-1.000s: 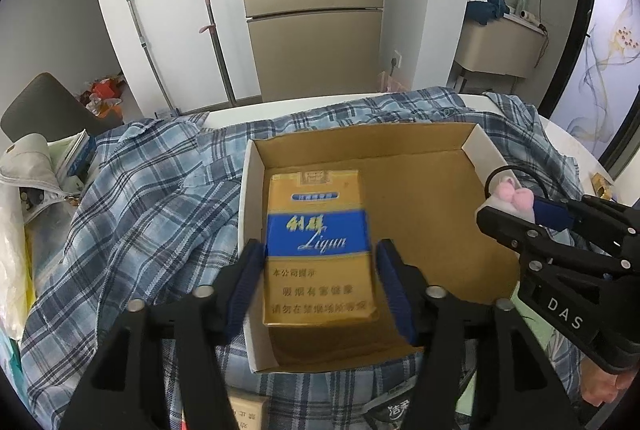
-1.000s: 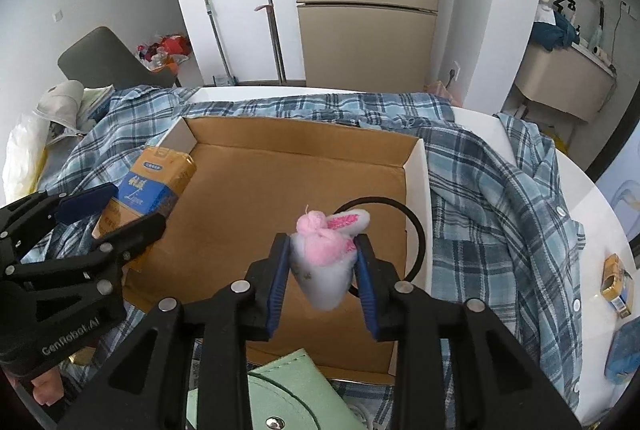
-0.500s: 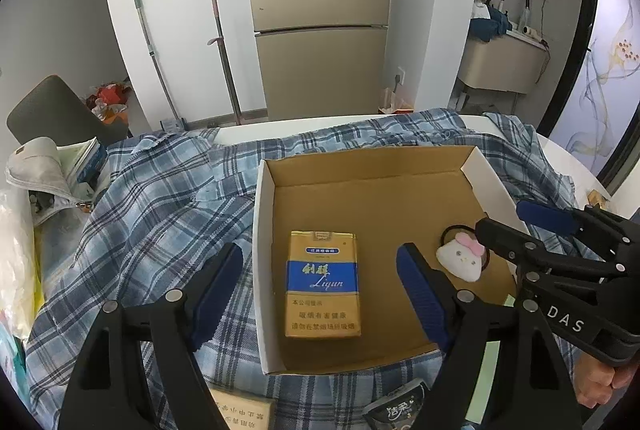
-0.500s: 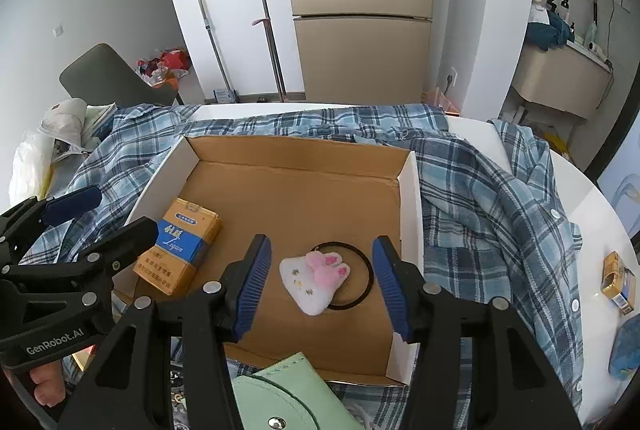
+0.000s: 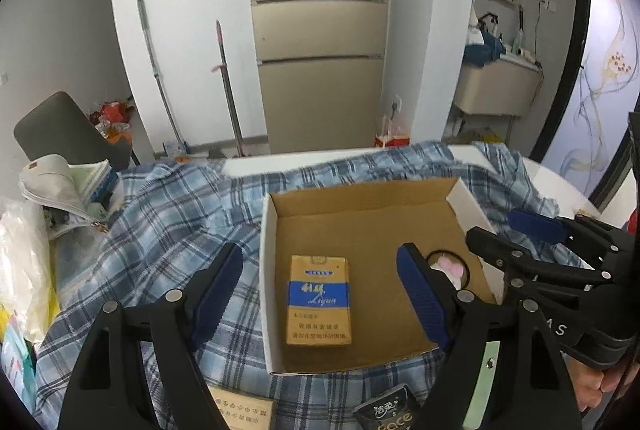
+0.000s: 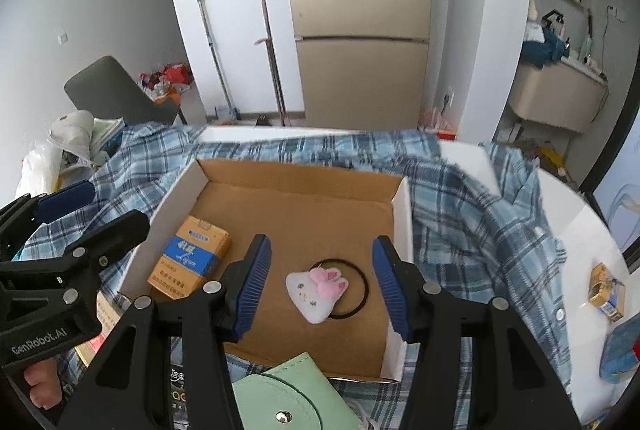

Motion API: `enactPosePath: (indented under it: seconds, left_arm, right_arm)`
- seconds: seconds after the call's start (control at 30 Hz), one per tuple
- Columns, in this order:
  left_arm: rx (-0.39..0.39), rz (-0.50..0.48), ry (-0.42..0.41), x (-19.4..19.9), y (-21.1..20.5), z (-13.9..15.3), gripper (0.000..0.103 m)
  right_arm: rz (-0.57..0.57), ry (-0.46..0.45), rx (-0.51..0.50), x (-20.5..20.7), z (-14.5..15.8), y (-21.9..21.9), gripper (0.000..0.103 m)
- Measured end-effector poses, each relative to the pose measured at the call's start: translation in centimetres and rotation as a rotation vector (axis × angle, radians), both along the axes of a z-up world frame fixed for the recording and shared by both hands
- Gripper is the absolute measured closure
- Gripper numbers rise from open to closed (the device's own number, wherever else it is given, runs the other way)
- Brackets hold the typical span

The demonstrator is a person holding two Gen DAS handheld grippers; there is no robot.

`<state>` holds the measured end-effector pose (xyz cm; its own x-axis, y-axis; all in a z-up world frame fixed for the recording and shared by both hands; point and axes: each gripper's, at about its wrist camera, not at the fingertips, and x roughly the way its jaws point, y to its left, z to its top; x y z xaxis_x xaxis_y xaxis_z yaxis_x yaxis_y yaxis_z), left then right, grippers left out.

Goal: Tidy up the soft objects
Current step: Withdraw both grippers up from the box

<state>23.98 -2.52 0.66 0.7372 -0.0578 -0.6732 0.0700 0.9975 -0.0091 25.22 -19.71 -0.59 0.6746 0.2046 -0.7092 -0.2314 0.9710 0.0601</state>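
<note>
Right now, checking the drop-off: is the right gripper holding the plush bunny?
No, the right gripper stands open above the plush bunny, which lies in the cardboard box.

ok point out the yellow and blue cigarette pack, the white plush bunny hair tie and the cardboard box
yellow and blue cigarette pack [image 5: 319, 300], left wrist view, blue band
white plush bunny hair tie [image 6: 314, 290], right wrist view, white face
cardboard box [image 6: 403, 208], right wrist view, right wall

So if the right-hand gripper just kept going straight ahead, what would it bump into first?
Probably the white plush bunny hair tie lying in the brown cardboard box; it sits between the right gripper's open jaws, though depth is uncertain.
</note>
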Motion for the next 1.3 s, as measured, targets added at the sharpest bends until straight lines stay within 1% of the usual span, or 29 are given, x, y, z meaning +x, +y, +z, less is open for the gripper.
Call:
enactPosePath:
  seconds: [0.1,0.2,0.27,0.37,0.47,0.5,0.53,0.6,0.7,0.73,0.8,0.83,0.97,1.0,1.07,1.1,1.17,1.2,1.27,1.3]
  left_arm:
    - [-0.009,-0.002,-0.059,-1.0,0.1,1.6,0.022]
    - [-0.017,-0.001,-0.145,-2.6,0.2,3.9,0.022]
    - [-0.026,-0.003,-0.182,-3.6,0.1,5.3,0.022]
    - [-0.006,-0.008,-0.260,-6.0,-0.5,8.1,0.022]
    - [0.009,0.000,-0.329,-8.5,-0.6,10.2,0.021]
    - [0.004,0.004,-0.354,-9.5,-0.5,10.9,0.021]
    - [-0.007,0.004,-0.374,-10.5,-0.3,11.4,0.018]
    - [-0.017,0.002,-0.416,-12.5,-0.1,12.4,0.017]
    - [0.006,0.000,-0.455,-14.7,-0.3,13.2,0.016]
    - [0.008,0.001,-0.463,-15.4,-0.3,13.3,0.013]
    - [-0.006,0.009,-0.475,-16.7,-0.1,13.4,0.004]
    - [-0.017,0.011,-0.486,-17.4,0.1,13.4,0.000]
    - [-0.036,0.009,-0.516,-19.4,0.7,13.1,0.000]
    - [-0.043,0.005,-0.517,-19.8,0.8,12.9,0.000]
    - [-0.050,-0.003,-0.518,-20.5,1.0,12.2,0.000]
    - [-0.050,-0.010,-0.520,-20.9,1.1,11.7,0.000]
    - [-0.045,-0.035,-0.524,-21.6,1.2,10.7,0.000]
    - [-0.043,-0.033,-0.530,-21.8,1.4,10.1,0.000]
    - [-0.037,-0.022,-0.523,-22.0,1.3,9.0,0.000]
    - [-0.036,-0.034,-0.507,-22.0,1.3,8.2,0.000]
  right_arm:
    - [-0.013,-0.041,0.006,-0.7,1.2,-0.2,0.051]
    - [-0.044,-0.104,-0.005,-1.6,2.8,-0.6,0.051]
    - [-0.068,-0.138,0.000,-2.2,4.1,-0.7,0.051]
    - [-0.066,-0.192,0.011,-3.7,6.4,-0.9,0.051]
    - [-0.057,-0.257,0.015,-5.7,8.7,-1.0,0.051]
    - [-0.054,-0.279,0.019,-6.5,9.4,-1.1,0.050]
    - [-0.051,-0.301,0.027,-7.4,10.2,-1.1,0.049]
    - [-0.046,-0.343,0.038,-9.0,11.3,-1.2,0.045]
    - [-0.043,-0.397,0.040,-11.4,12.5,-1.1,0.041]
    - [-0.041,-0.410,0.038,-12.1,12.8,-1.0,0.038]
    - [-0.036,-0.432,0.038,-13.4,13.1,-1.0,0.024]
    - [-0.038,-0.444,0.042,-14.1,13.2,-1.1,0.021]
    - [-0.065,-0.487,0.063,-16.1,12.8,-1.8,0.003]
    - [-0.072,-0.500,0.064,-16.7,12.5,-2.0,0.001]
    - [-0.081,-0.515,0.056,-17.6,11.7,-2.2,0.000]
    - [-0.081,-0.508,0.049,-17.9,11.2,-2.3,0.000]
    - [-0.056,-0.462,0.037,-18.2,10.0,-1.9,0.000]
    - [-0.049,-0.450,0.039,-18.3,9.5,-1.8,0.000]
    - [-0.049,-0.446,0.041,-18.7,8.4,-1.8,0.000]
    - [-0.053,-0.444,0.033,-18.8,7.9,-1.7,0.000]
